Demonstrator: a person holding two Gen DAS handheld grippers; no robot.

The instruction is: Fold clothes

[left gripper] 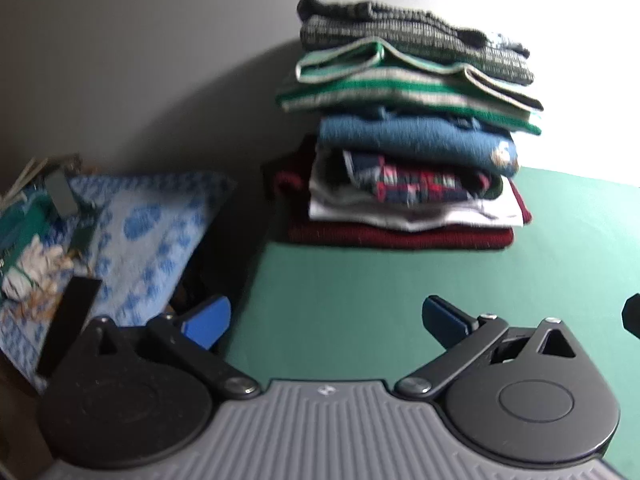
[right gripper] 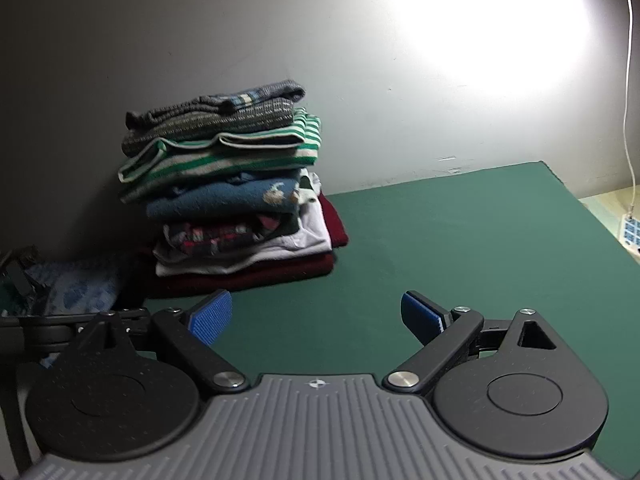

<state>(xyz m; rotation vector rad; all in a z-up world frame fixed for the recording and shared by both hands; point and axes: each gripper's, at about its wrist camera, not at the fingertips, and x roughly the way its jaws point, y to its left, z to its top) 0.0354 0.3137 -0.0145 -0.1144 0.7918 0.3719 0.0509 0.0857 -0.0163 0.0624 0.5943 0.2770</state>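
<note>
Reaching: both grippers, left (left gripper: 326, 322) and right (right gripper: 316, 316), are hovering wide apart, empty.
Pile (right gripper: 228, 196): sitting folded against the wall on the mat (right gripper: 460, 240).
Tip: next garment probably from the left heap (left gripper: 132, 232); be pinching one layer only.

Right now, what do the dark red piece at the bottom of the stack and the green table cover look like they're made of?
Dark red bottom piece: probably knitted wool or acrylic; thick, fuzzy, matte edge. Green table cover: looks like felt or a matte mat; flat, even, no shine or weave visible.
</note>
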